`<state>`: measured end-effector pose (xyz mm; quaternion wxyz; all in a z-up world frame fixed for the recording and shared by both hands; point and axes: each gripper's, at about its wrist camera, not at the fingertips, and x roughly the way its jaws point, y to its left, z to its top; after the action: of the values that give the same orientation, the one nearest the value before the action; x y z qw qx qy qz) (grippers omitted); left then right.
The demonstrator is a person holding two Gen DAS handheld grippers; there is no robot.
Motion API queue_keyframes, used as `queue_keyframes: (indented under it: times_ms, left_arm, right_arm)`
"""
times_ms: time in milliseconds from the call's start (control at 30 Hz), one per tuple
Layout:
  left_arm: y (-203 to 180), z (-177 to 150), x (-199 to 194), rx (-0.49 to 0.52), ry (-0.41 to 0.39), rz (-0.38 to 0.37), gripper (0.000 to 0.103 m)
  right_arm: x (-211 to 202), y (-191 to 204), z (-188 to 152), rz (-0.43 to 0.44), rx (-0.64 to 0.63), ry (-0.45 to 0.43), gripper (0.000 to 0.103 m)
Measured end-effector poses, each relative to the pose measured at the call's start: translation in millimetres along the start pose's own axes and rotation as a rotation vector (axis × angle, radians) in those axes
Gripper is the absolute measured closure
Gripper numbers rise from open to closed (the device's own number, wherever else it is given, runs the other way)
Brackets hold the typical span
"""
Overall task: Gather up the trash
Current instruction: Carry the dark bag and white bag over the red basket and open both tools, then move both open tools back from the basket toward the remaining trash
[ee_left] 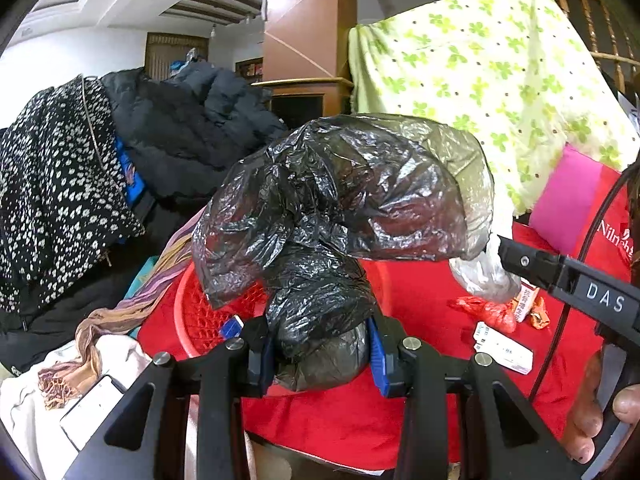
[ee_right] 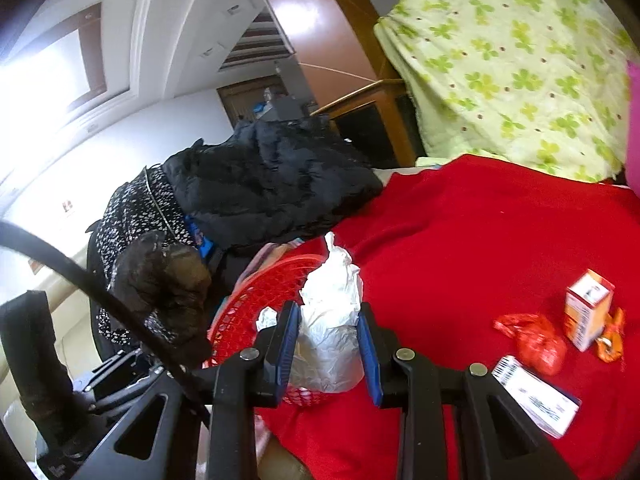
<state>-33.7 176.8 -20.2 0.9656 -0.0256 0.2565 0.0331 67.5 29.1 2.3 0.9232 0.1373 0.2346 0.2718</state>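
Two tongs are loaded. You see a red cloth-covered surface (ee_right: 480,240) spread under everything, with a green clover-print sheet (ee_left: 488,80) draped behind it and a heap of black padded jackets (ee_right: 280,180) at its left edge, a black-and-white spotted garment (ee_left: 52,184) lying against them.

Your left tongs (ee_left: 320,354) are clenched on the neck of a crumpled black plastic trash bag (ee_left: 332,200); the bag billows above the blue pads and hangs over a red plastic mesh basket (ee_left: 200,312) that sits on the surface.

Your right tongs (ee_right: 329,354) are clamped on a crumpled white plastic bag (ee_right: 330,320), held upright between the blue pads, just over the near rim of the same basket (ee_right: 248,308). In the left wrist view this white bag (ee_left: 480,276) sits beside the black bag's right edge.

Loose trash lies on the cloth to your right, near but apart from the basket: a white printed flat carton (ee_right: 536,400), an orange-and-white small box (ee_right: 586,308) standing tilted, a crumpled red wrapper (ee_right: 536,344) just beside it, and a small orange wrapper (ee_right: 610,336) touching the box.
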Motion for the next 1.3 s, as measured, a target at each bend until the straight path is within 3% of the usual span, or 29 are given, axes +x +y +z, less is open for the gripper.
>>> queue_keyframes:
  times_ms: [633,733,833,933,1300]
  left_arm:
    - [46,-16,51,-0.119,0.155,0.005,0.063]
    - [43,-17,56,-0.107,0.173,0.012,0.056]
    - [41,-18,56,-0.100,0.173,0.024,0.044]
    - [41,-20,56,-0.091,0.164,0.039,0.039]
    - [31,-18,47,-0.048,0.147,0.051,0.038]
  right_arm:
    - [68,30,-7,0.042,-0.037,0.110,0.069]
    - [76,30,-10,0.044,-0.025,0.127,0.068]
    - [80,28,-13,0.049,-0.006,0.136,0.064]
    - [81,25,-13,0.060,0.003,0.132,0.043]
    - [54,-10,-27,0.015,0.049,0.100,0.043]
